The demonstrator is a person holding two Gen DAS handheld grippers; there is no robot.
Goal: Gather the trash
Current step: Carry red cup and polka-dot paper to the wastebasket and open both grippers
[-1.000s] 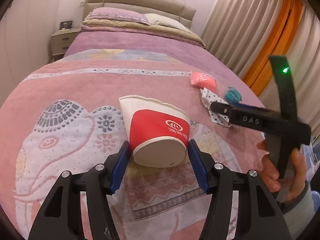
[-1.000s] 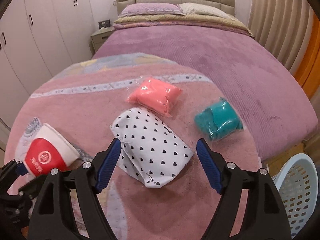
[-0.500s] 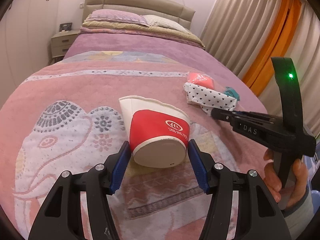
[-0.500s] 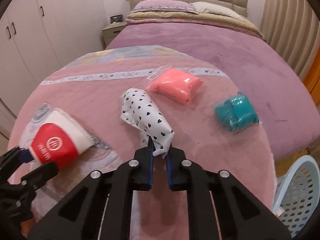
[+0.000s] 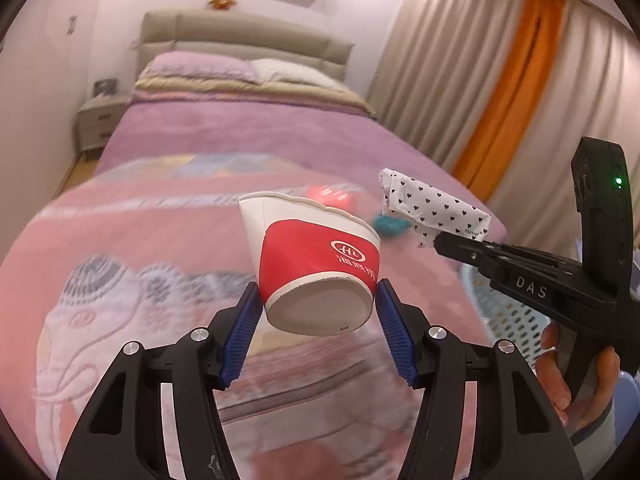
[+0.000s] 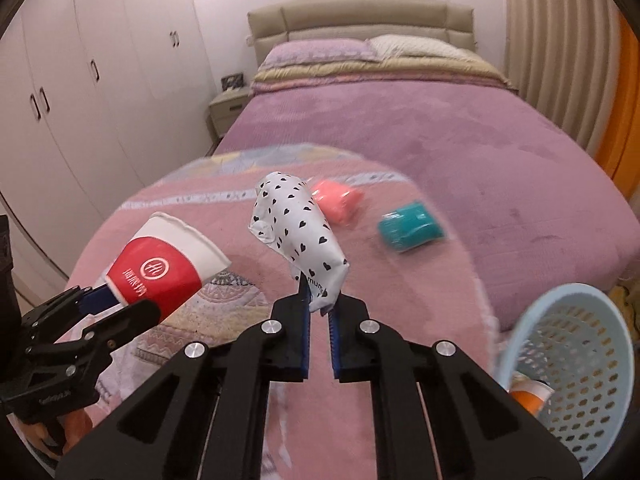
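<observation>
My left gripper is shut on a red and white paper cup and holds it by its base, above the pink bedspread. The cup also shows in the right wrist view. My right gripper is shut on a white packet with black hearts and holds it in the air. That packet also shows in the left wrist view. A pink packet and a teal packet lie on the bed.
A light blue perforated basket stands on the floor at the bed's right corner, with something orange inside. White wardrobes line the left wall. Curtains hang on the right.
Both grippers have lifted their loads off the bed. The right gripper shut on the heart packet and raised it. The basket has come further into view.
</observation>
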